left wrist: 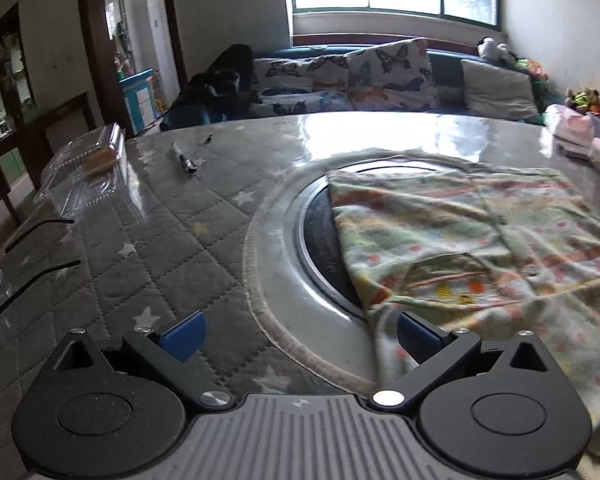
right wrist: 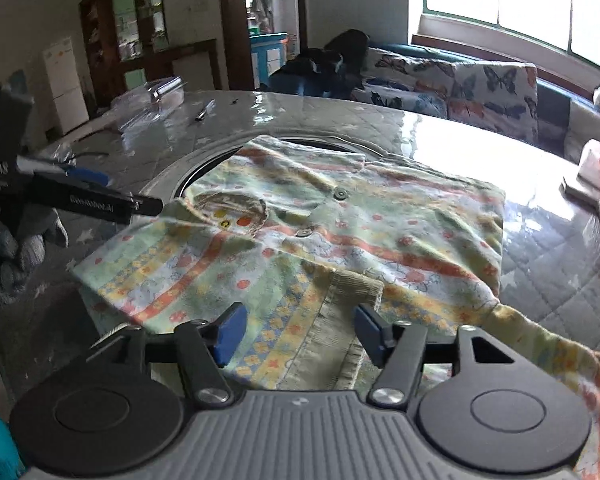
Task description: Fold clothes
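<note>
On the table (right wrist: 480, 148), the shirt (right wrist: 340, 232) is released by both spread jaws; its folded sleeve cuff (right wrist: 352, 284) may spring back if snagged.

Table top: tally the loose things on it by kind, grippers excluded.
Garment: 1
Clear plastic box: 1
Glasses: 1
Pen-like tool: 1
Tissue pack: 1
Total: 5
A small dark bit beside the tool is too small to identify.
</note>
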A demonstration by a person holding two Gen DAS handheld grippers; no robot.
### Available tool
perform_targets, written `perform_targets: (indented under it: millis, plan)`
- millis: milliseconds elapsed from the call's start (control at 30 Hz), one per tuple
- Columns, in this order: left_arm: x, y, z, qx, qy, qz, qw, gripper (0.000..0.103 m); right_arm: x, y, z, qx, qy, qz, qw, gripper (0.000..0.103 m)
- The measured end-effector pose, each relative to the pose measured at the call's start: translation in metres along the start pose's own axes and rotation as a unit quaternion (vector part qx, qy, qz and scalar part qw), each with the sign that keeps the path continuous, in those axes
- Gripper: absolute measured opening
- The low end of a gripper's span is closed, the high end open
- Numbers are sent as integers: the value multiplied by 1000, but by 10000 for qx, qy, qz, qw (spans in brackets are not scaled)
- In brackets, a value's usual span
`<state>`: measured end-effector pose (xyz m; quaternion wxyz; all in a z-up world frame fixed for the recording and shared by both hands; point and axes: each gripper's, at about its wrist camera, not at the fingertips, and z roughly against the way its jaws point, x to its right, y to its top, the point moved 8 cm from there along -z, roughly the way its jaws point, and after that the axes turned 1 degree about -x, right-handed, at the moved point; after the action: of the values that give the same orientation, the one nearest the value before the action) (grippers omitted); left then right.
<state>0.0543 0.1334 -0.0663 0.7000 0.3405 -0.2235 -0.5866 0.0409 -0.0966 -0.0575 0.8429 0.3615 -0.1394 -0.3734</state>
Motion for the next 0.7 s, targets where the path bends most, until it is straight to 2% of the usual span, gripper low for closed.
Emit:
perform_targets:
  millis: [167, 233, 467, 567, 700]
  plan:
    - [16, -6, 15, 56, -110, -230, 9997, 103, 1, -10, 1, -42, -112, 91, 9999, 66]
    - [19, -3, 21, 108, -146, -200, 9996, 103, 6, -9, 8, 58, -185, 53, 9998, 70]
    - [47, 11, 36, 301, -409, -363, 9981, 103, 20, -24, 14, 32, -278, -154, 9995, 73]
    - [63, 15, 39, 331, -586, -466, 9966, 103, 29, -24, 29, 238, -404, -285, 9985, 84]
    - [85, 20, 41, 364, -815, -562, 9944, 103, 50, -31, 43, 336, -643, -605, 9955, 88]
